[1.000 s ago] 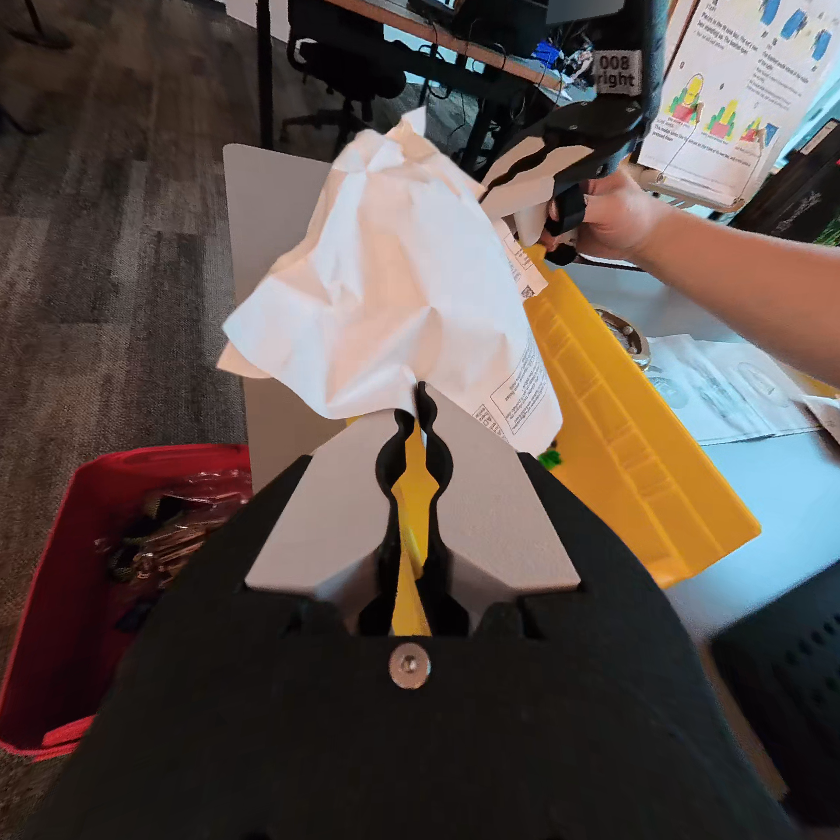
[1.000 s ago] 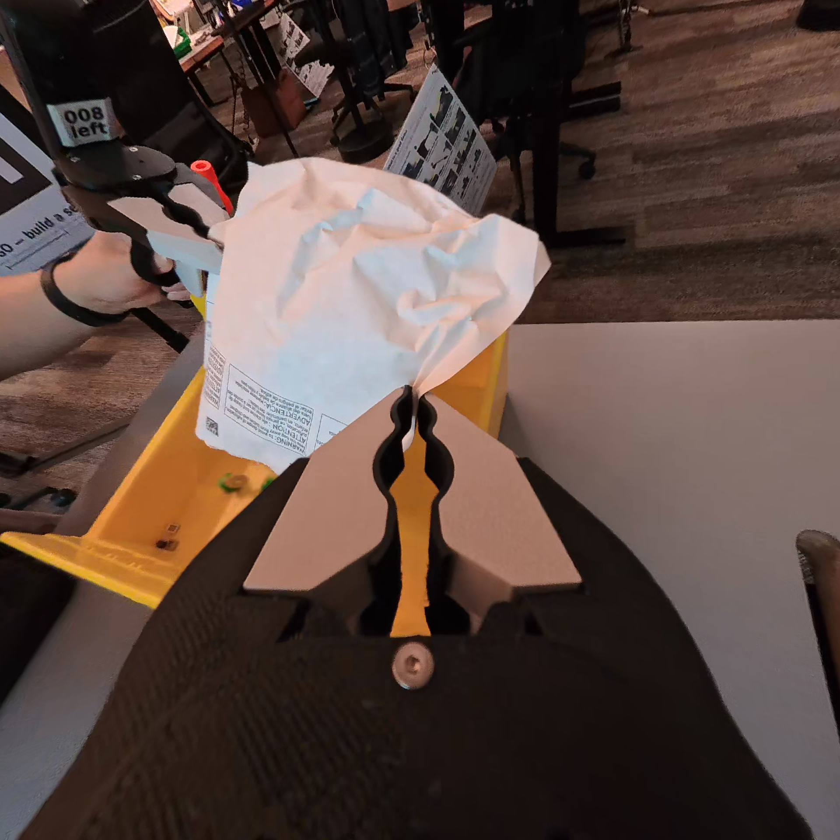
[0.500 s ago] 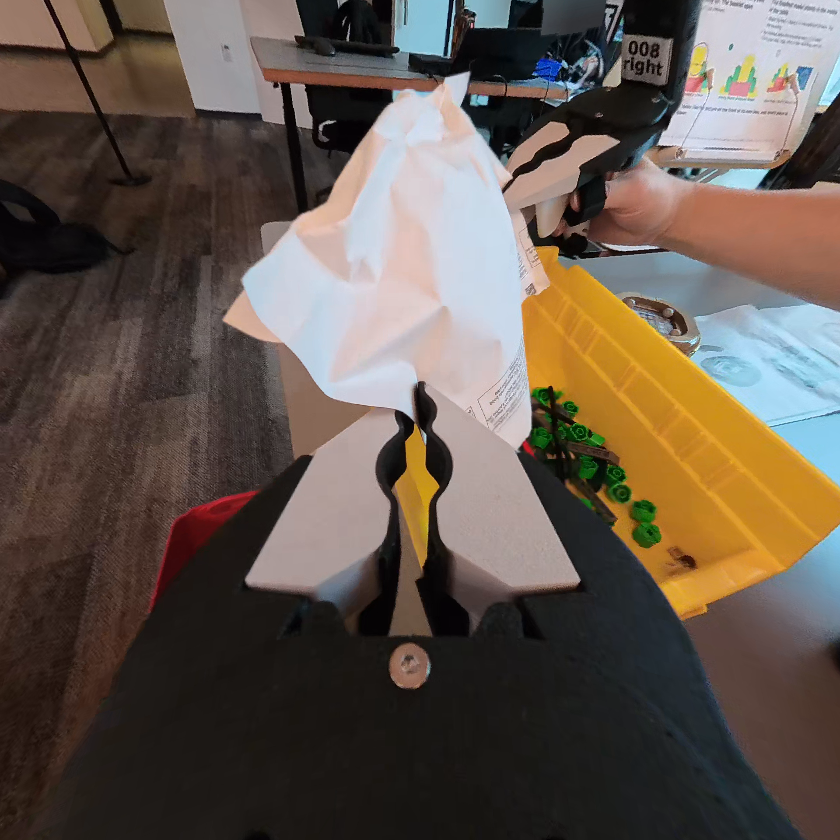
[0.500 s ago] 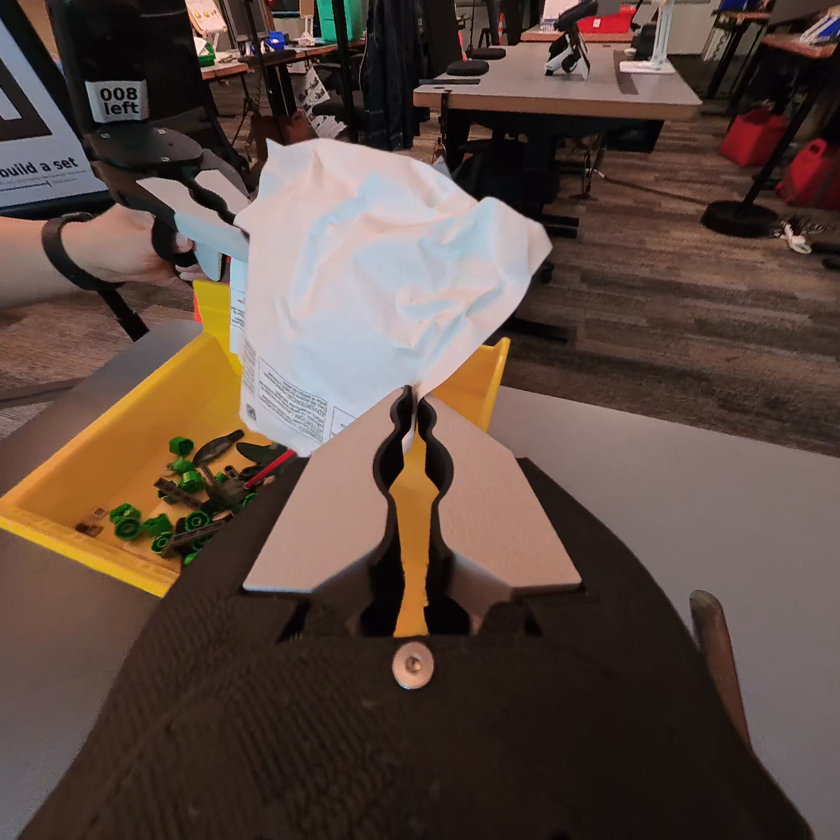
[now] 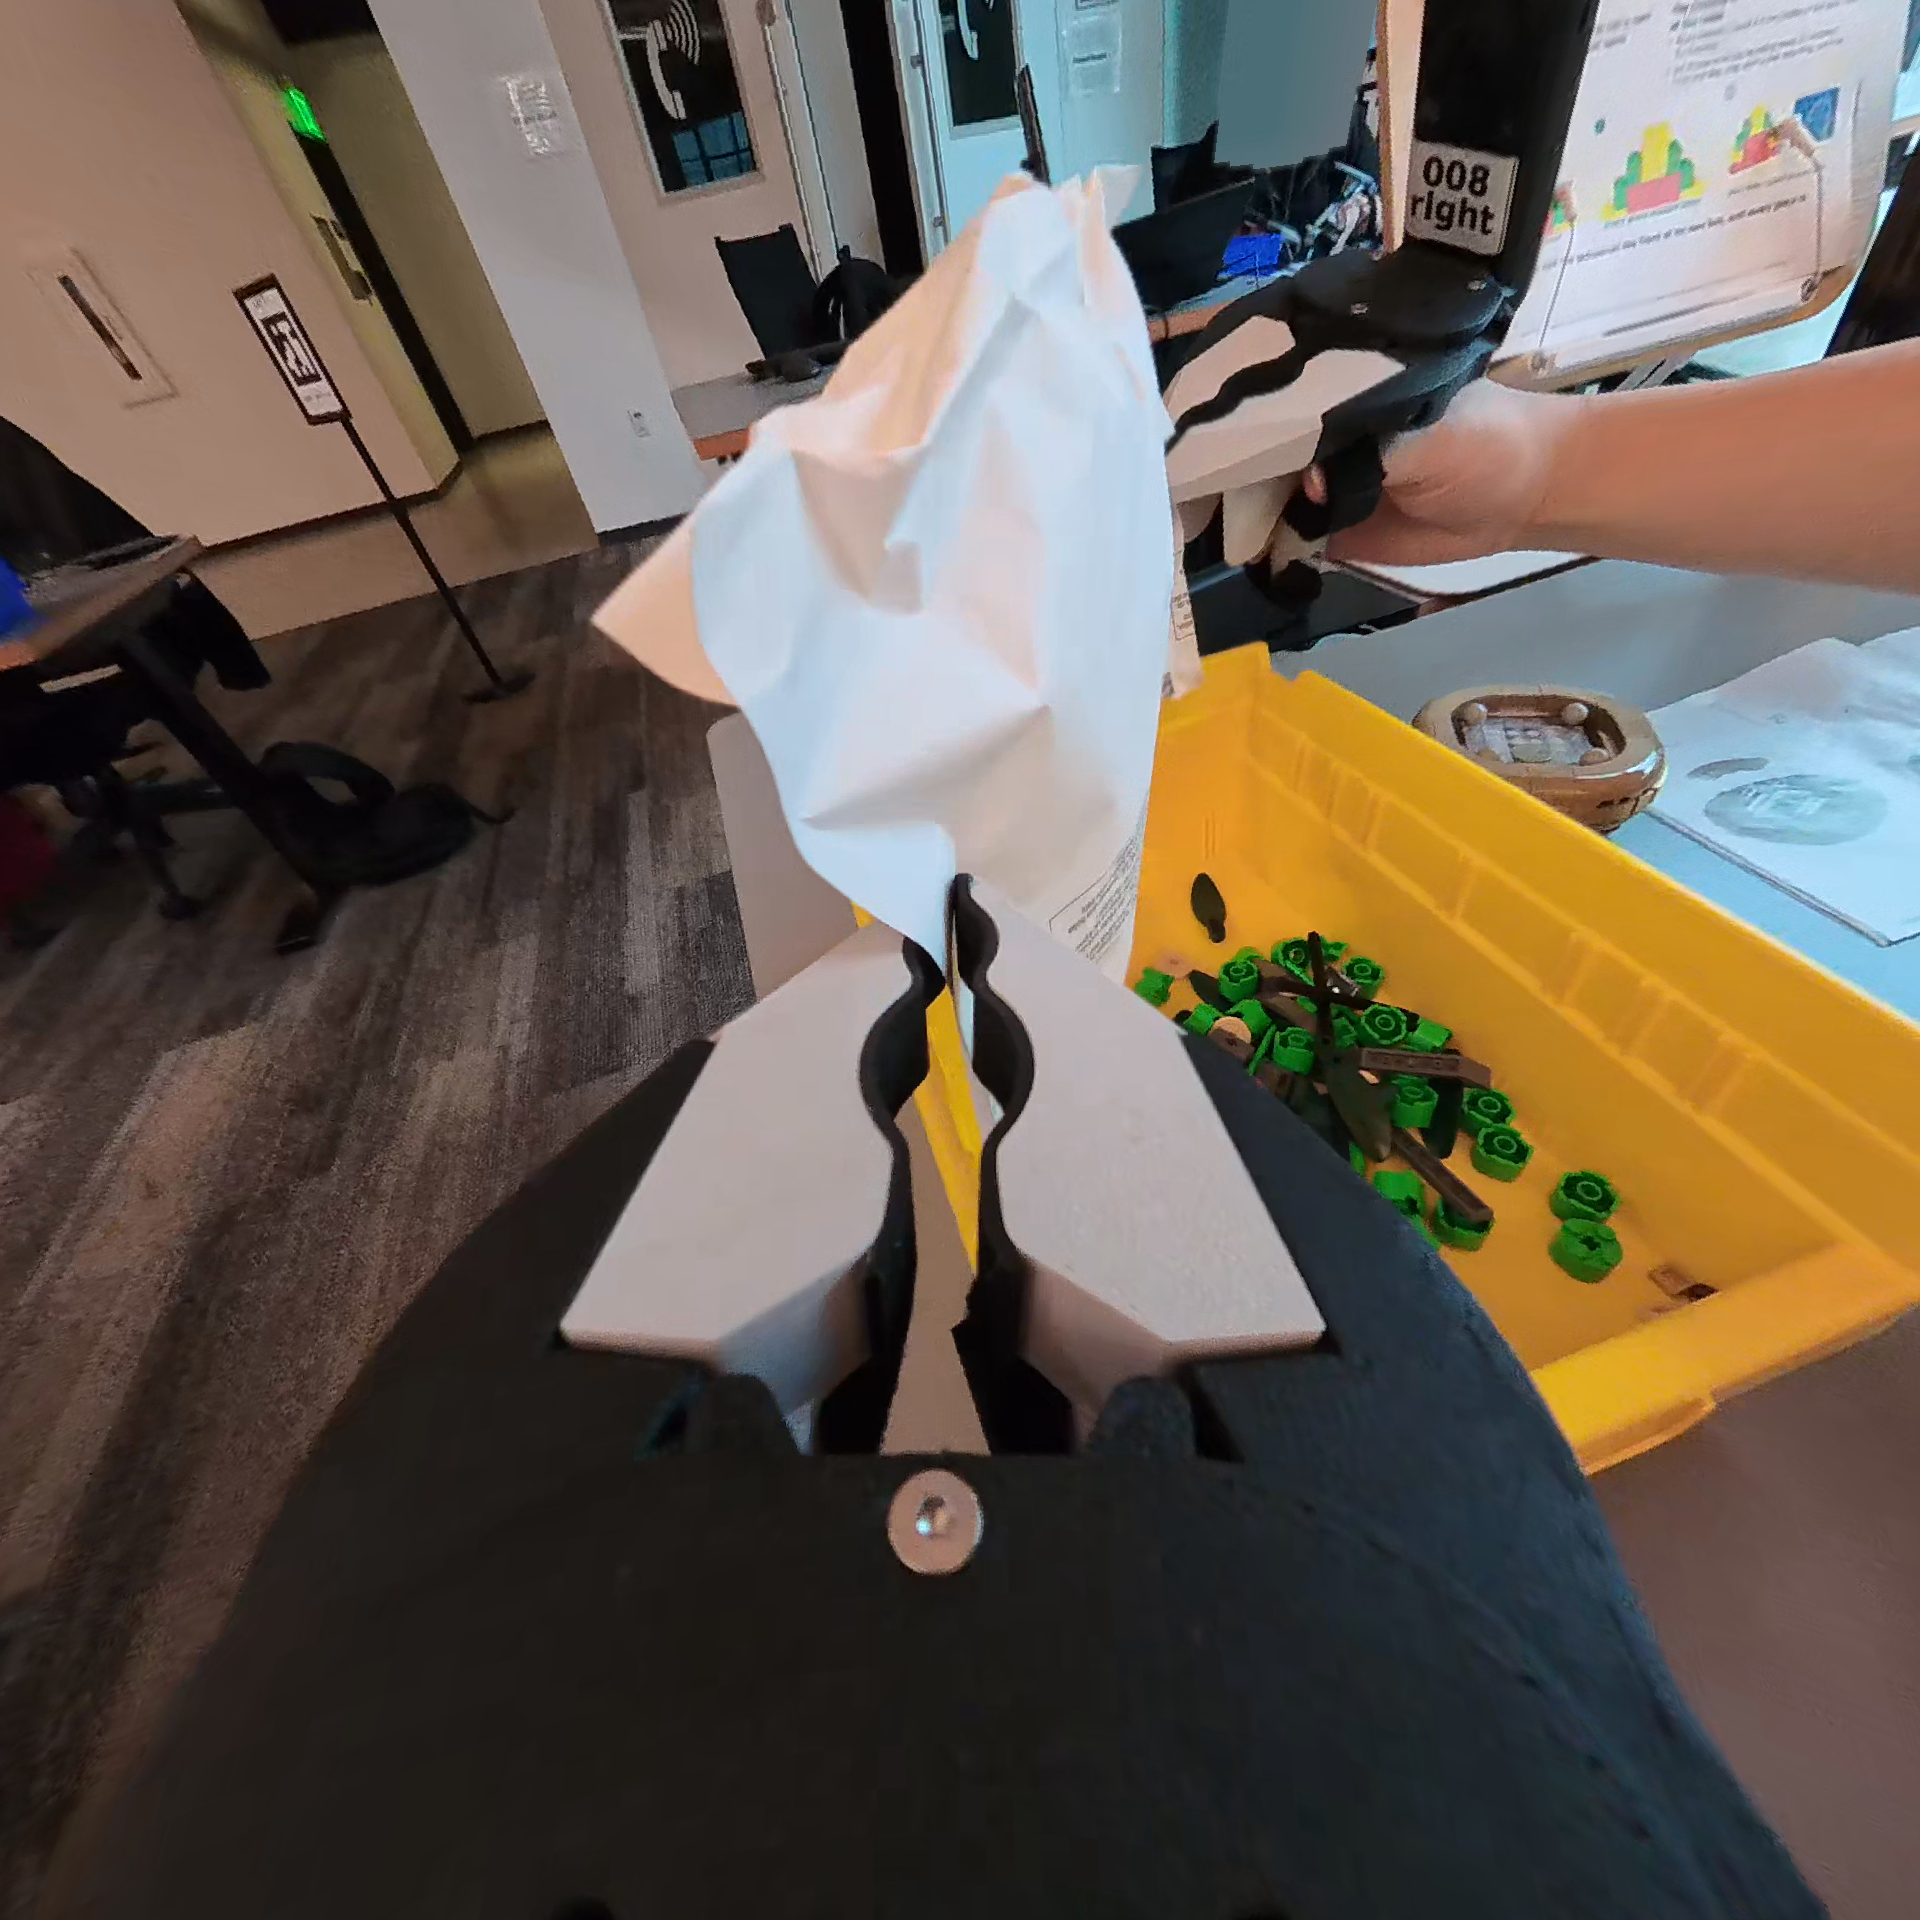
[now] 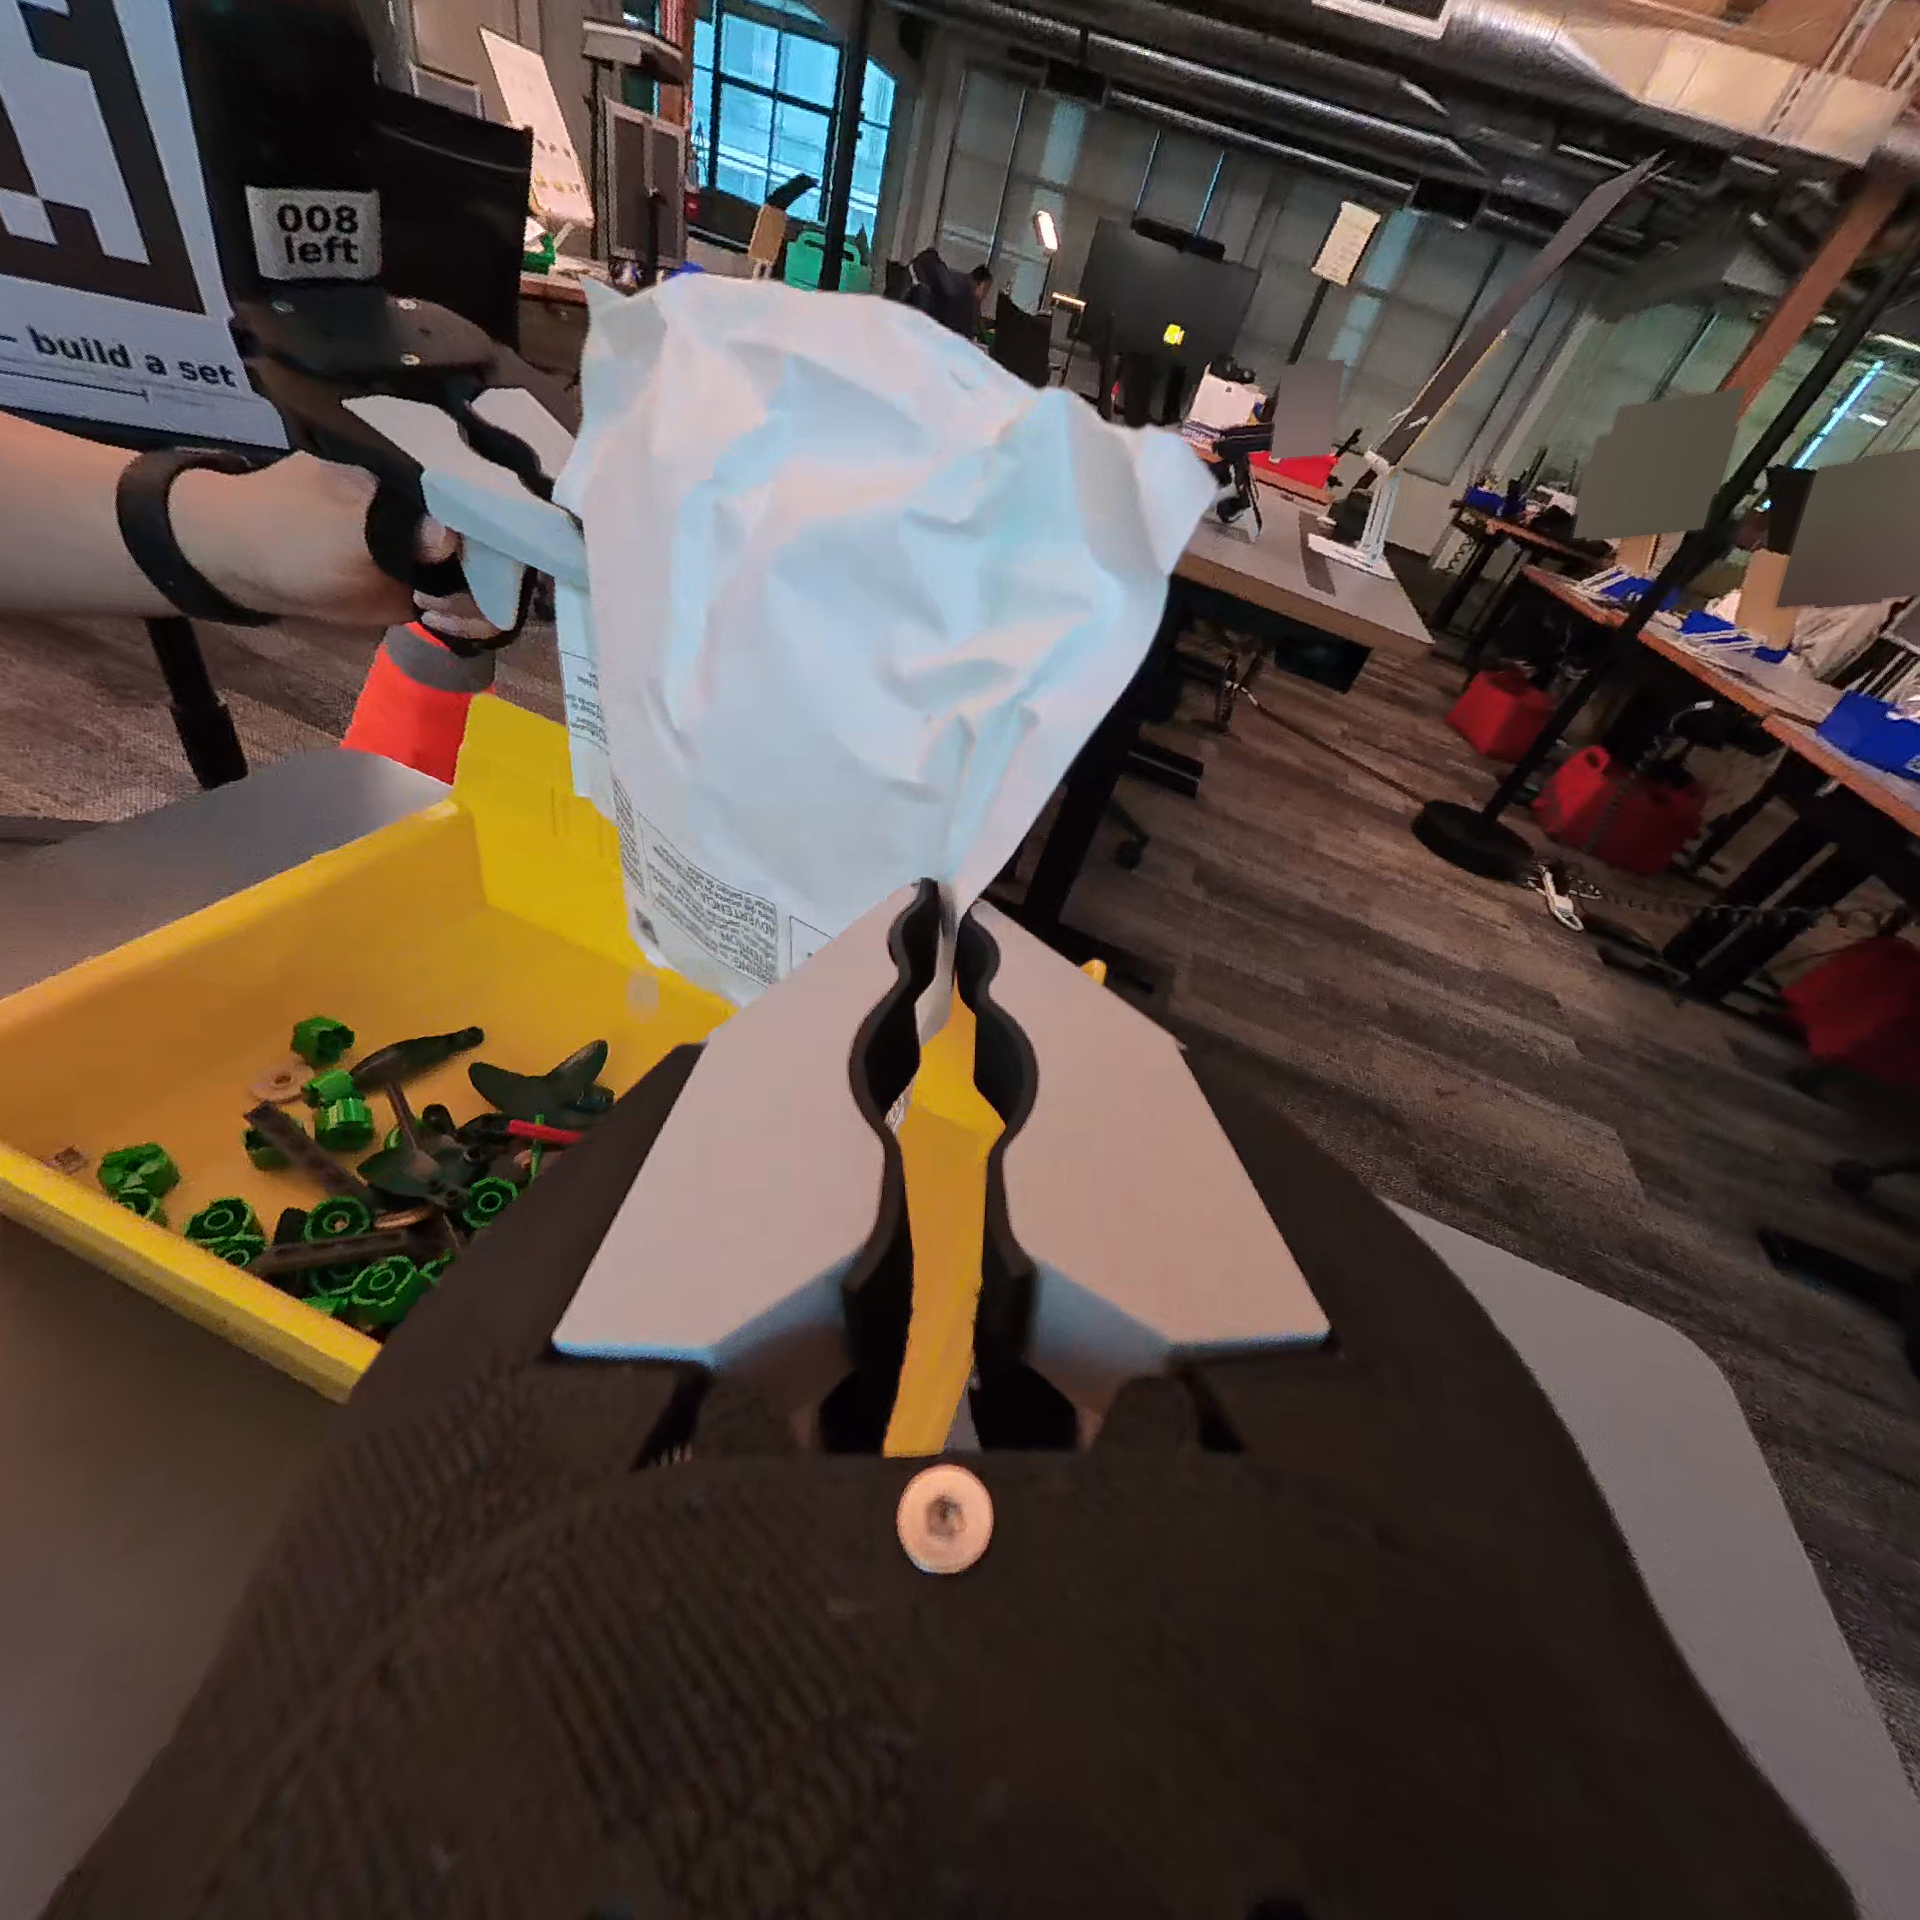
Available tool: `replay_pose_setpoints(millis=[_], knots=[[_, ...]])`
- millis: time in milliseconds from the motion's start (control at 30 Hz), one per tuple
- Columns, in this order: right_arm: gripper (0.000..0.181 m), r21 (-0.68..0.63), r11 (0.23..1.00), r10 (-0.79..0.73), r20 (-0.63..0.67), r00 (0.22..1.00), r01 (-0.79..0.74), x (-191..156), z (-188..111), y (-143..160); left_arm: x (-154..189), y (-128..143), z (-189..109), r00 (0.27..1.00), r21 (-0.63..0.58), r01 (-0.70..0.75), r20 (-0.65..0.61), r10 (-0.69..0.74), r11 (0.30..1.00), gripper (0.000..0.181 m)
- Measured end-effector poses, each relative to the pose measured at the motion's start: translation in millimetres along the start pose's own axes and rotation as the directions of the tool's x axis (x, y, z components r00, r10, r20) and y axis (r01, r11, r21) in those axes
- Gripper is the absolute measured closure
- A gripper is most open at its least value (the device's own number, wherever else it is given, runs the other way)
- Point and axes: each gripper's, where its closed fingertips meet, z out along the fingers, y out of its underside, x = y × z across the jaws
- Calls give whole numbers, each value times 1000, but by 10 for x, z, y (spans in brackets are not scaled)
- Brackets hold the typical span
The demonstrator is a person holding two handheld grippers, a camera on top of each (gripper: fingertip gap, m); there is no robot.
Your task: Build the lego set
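Closest in, the left gripper (image 5: 954,914) is pinched tight on a corner of the white paper bag (image 5: 935,582), fingers nearly together with only the paper between them. Opposite, the right gripper (image 6: 940,920) clamps another corner the same way. The bag hangs upended between the two, its long axis running up and down, printed mouth end pointing down over the yellow bin (image 5: 1621,1018). Below and just beyond the bag sit the lego pieces (image 5: 1382,1091), green studs and dark bits heaped on the bin floor. Both grippers are equally near; the next move looks like shaking or clearing the bag aside. Beyond that, the grey table (image 6: 1621,1455).
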Motion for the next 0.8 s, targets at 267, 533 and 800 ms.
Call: replay_pose_setpoints(millis=[267,533,800], knots=[[181,20,1000,-22,0,1000,22,-66,-98,-4,110,-36,-10,1000,15,-8,-18,8,1000,181],[181,40,999,-28,35,999,26,-233,-99,117,249,95,-12,999,-20,-28,-44,27,999,181],[181,3,1000,28,72,997,-29,-289,-148,234,285,51,39,997,-8,16,-81,-17,1000,181]])
